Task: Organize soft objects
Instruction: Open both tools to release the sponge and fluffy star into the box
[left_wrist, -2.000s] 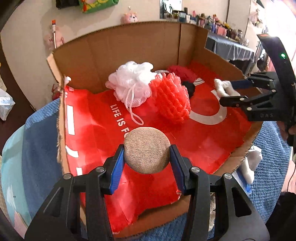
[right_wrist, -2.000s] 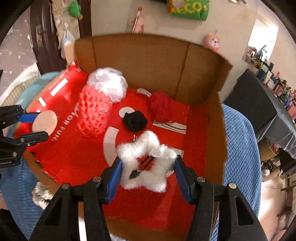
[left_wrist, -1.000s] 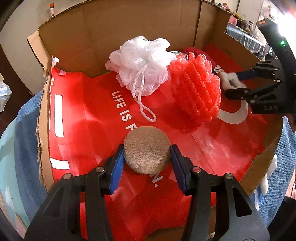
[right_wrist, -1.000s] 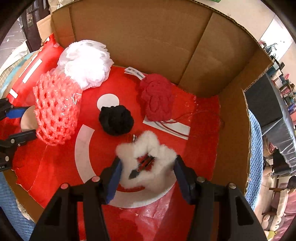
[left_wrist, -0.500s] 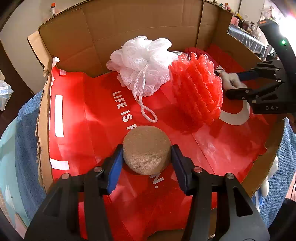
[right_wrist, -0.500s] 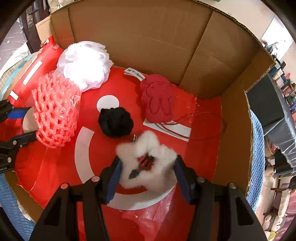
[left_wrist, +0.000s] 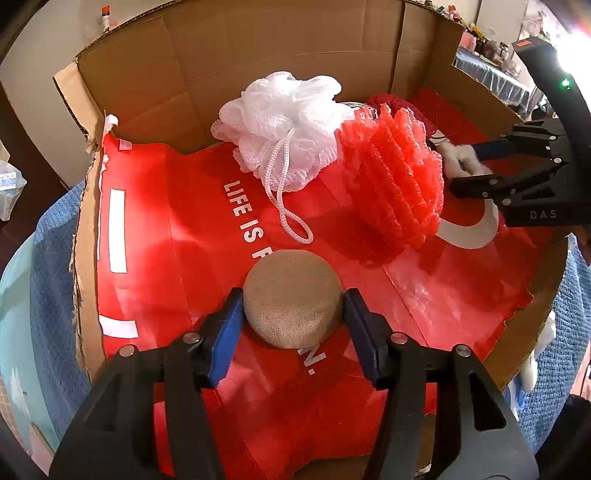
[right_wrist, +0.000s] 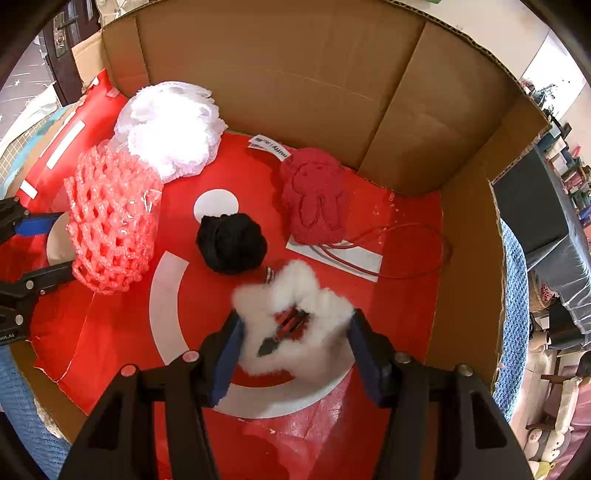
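A round tan puff (left_wrist: 291, 295) lies on the red bag (left_wrist: 166, 240) that lines the cardboard box (left_wrist: 258, 48). My left gripper (left_wrist: 293, 299) straddles the puff; its jaws are opening and a thin gap shows at the right pad. My right gripper (right_wrist: 295, 325) is shut on a white fluffy star (right_wrist: 291, 295) with a red and black clip at its centre, low over the box floor. In the left wrist view the right gripper (left_wrist: 461, 166) sits at the right, behind the red mesh loofah (left_wrist: 395, 184).
A white mesh loofah (right_wrist: 170, 129) with a cord loop rests at the back wall. A black pom (right_wrist: 231, 242) and a dark red knitted piece (right_wrist: 314, 199) with a red cord lie mid-box. A blue towel (left_wrist: 51, 258) lies under the box.
Both grippers came down into the box, then held still. The left jaws have spread slightly from the tan puff. The right gripper still clamps the white star.
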